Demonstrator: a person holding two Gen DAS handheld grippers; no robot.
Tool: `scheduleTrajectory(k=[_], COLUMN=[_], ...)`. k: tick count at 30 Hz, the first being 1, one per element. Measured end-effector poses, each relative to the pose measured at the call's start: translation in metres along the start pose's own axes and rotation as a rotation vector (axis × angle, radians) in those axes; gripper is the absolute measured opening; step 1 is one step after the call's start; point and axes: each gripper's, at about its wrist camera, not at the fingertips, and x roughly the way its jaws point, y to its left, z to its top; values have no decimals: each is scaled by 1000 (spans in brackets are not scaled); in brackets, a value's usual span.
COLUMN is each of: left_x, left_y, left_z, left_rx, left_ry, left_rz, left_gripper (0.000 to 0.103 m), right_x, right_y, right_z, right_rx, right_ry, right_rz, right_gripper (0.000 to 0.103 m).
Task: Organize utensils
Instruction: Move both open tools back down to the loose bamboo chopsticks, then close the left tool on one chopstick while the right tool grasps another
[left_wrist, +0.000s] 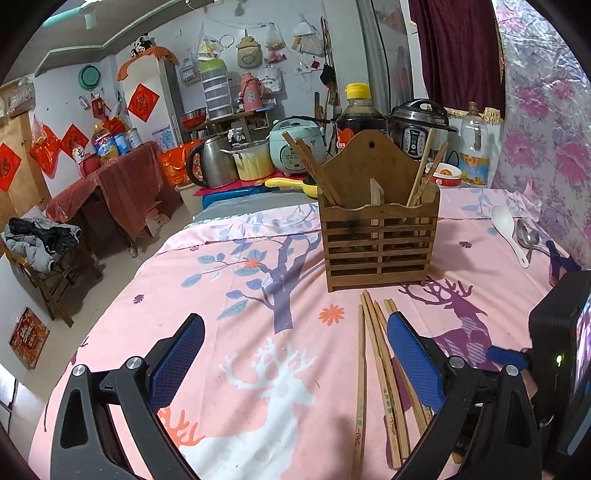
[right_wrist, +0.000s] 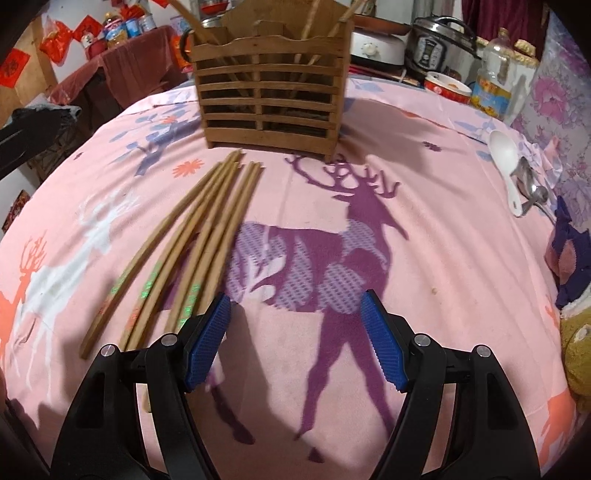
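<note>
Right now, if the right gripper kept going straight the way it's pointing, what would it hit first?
Most likely the pink tablecloth, at the purple deer print. The right gripper is open and empty; the loose chopsticks lie just beside its left finger, so they look clear, though depth is uncertain.

R gripper (right_wrist: 295, 341) jaws wide apart over cloth (right_wrist: 443, 258), chopsticks (right_wrist: 192, 240) just left, holder (right_wrist: 271, 96) beyond.

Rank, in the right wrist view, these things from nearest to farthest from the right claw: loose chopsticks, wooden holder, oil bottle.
From the right claw:
1. Loose chopsticks, on the cloth beside its left finger.
2. Wooden holder, upright straight ahead, past the chopstick tips.
3. Oil bottle, at the table's far right edge.
</note>
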Motion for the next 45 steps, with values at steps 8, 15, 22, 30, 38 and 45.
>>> scheduleTrajectory(k=[8,15,22,30,38,45], left_x=[2,22,53,67,86,93], left_y=[0,10,15,7,7,0], left_z=[0,-1,-8,-16,-25,-38], left_rx=[1,-20,-23,13,4,31], left_ry=[9,61,187,250,352,399], left_rz=[0,27,-3,-23,-94,-148], left_gripper=[97,97,97,97,97,96], right_x=[-5,-5,-3,-11,-11,-12], right_y=[-24,11,-4,-31,-38,-55], right_z=[5,-2,1,9,11,13], right_rx=[98,-44,-7,96,123,189], right_ry=[-8,27,10,-29,-20,-16], right_rz=[76,177,90,114,128,145], right_gripper=[71,71,70,64,60,60])
